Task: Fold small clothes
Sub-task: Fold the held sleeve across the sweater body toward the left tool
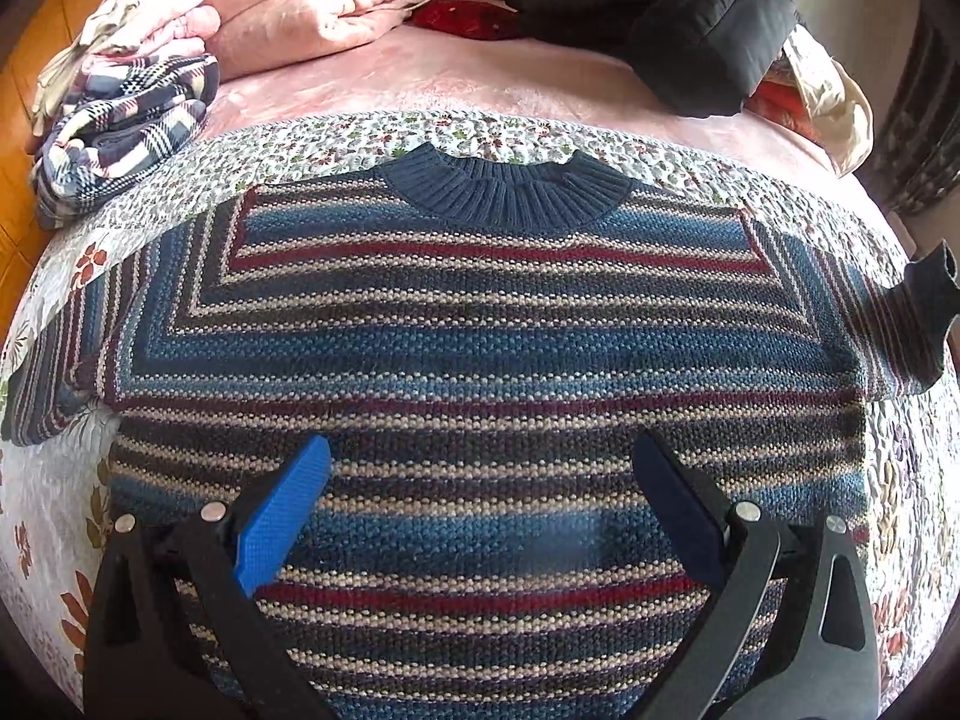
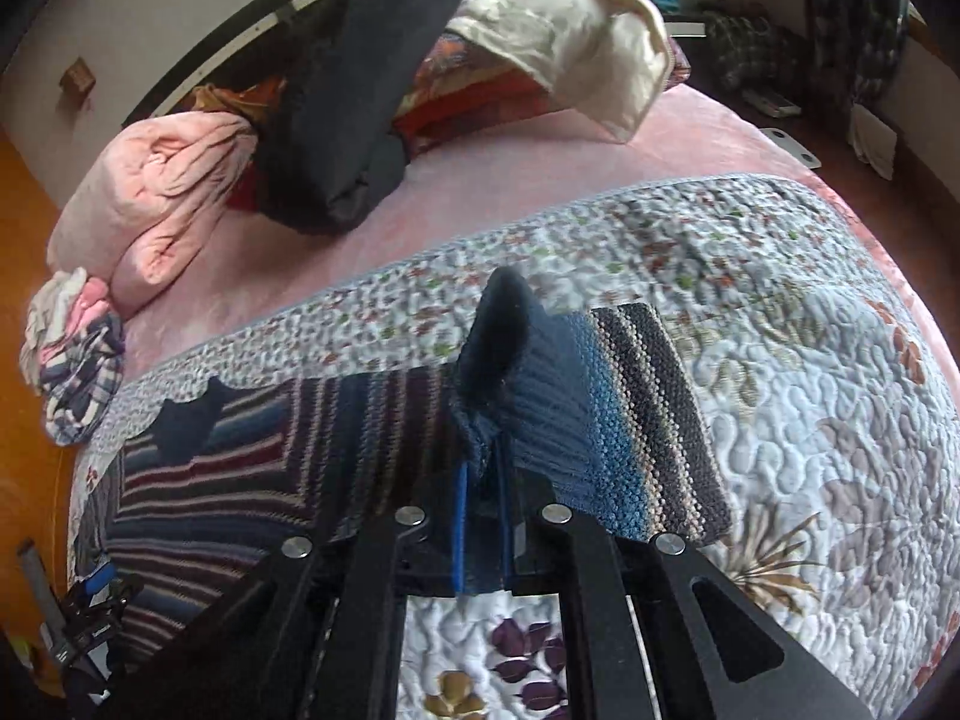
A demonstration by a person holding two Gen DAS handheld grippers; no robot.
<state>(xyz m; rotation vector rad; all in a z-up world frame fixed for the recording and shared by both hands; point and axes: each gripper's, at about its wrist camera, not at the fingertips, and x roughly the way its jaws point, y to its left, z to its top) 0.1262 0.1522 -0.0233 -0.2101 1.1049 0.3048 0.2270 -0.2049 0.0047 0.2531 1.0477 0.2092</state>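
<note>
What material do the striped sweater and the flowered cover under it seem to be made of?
Striped sweater: apparently knitted yarn, wool or acrylic; coarse stitches and a ribbed dark collar show, matte. Flowered cover: probably printed cotton quilt; puffy stitched swirls show, with a slight sheen. The exact fibre cannot be told.

Counted per kind, both views:

- 1 striped sweater (image 1: 480, 360), spread flat mid-frame in left wrist view; 2 sleeves, 1 navy collar (image 1: 507, 192).
- 2 grippers: left gripper (image 1: 480, 468) at bottom of its frame, spread wide; right gripper (image 2: 483, 474) at bottom centre of its frame, clamped onto the sweater's cuff (image 2: 510, 360).
- 2 fingers per gripper.
- 1 floral quilt (image 2: 810, 360).
- 1 pink blanket (image 1: 480, 78) underneath.
- 1 folded plaid garment (image 1: 126, 120), upper left.
- 1 pink duvet roll (image 2: 156, 204), upper left.
- 1 black jacket (image 1: 690, 18), upper right.
- 1 cream garment (image 2: 576, 42), top right.
</note>
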